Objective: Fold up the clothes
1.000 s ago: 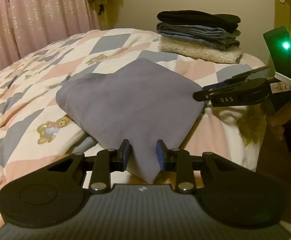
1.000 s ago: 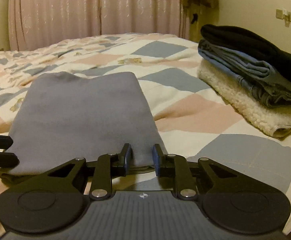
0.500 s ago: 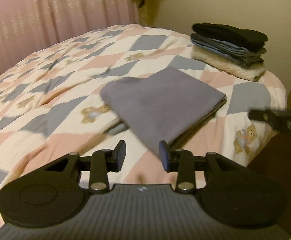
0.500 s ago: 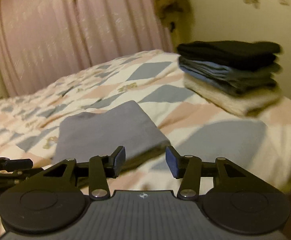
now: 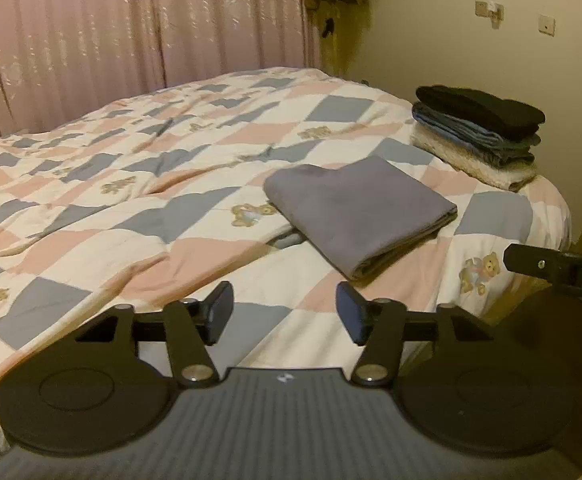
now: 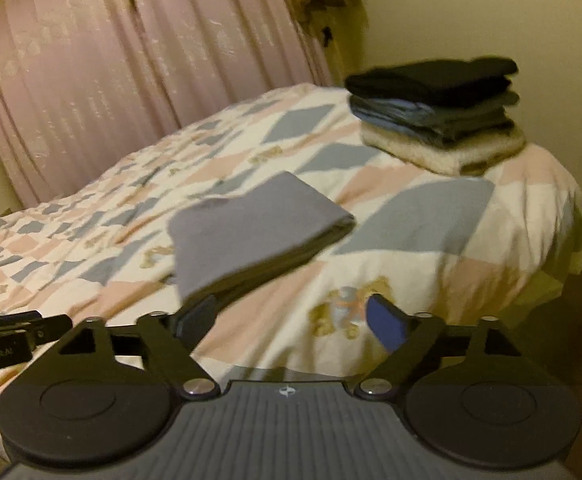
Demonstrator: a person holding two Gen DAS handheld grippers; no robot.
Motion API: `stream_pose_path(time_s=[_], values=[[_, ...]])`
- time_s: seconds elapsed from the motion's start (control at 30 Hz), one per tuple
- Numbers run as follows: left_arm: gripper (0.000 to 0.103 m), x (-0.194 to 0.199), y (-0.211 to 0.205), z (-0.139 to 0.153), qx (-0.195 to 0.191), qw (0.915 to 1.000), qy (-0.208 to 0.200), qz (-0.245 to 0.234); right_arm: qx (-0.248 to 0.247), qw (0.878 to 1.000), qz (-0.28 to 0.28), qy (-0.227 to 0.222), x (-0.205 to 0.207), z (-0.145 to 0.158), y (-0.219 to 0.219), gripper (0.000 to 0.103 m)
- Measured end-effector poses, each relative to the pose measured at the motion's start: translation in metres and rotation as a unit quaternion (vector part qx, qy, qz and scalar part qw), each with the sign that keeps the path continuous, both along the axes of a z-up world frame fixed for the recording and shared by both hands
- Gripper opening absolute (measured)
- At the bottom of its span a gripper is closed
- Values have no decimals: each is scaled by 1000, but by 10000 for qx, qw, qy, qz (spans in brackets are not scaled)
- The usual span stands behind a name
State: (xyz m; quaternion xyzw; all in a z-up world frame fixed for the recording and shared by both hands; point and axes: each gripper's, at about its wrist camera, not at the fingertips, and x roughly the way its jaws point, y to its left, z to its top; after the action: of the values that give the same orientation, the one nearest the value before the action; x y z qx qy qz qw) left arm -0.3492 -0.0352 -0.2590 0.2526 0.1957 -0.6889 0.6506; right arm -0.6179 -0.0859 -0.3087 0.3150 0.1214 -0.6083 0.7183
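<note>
Since both grippers sit empty with jaws spread wide, I'd say the folding step on the flat grey-purple folded cloth garment (image 5: 357, 210) is done. It lies on the pink, blue and white patchwork quilt (image 5: 131, 184), near the stack of folded black, blue and cream clothes (image 5: 477, 132) but not touching it. Left gripper (image 5: 283, 316) and right gripper (image 6: 291, 320) both hang short of the garment, nearer than it from the stack. Next move is probably carrying it onto that stack, so a two-sided pinch under its edges.

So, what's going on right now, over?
Left gripper and right gripper: jaws open, holding nothing. Grey garment folded flat on the bed, apart from the pile. Nothing in the way.
</note>
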Motion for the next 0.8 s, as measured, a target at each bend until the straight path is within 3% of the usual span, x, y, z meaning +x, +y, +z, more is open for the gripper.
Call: stream_pose_path(time_s=[0.07,0.17,0.4,0.8], values=[[63,3,10,4,-44,10000,-14,44,-26,10000,15,67,8,8,6,101],[67,8,23,8,-113,9999,14,59,76,9996,-27,284,22,16,14,103],[76,11,44,11,-187,9998,53,102,383,9968,-146,693,45,23,32,103],[84,2,58,16,-226,9997,-33,48,182,9919,-122,1250,59,33,54,103]])
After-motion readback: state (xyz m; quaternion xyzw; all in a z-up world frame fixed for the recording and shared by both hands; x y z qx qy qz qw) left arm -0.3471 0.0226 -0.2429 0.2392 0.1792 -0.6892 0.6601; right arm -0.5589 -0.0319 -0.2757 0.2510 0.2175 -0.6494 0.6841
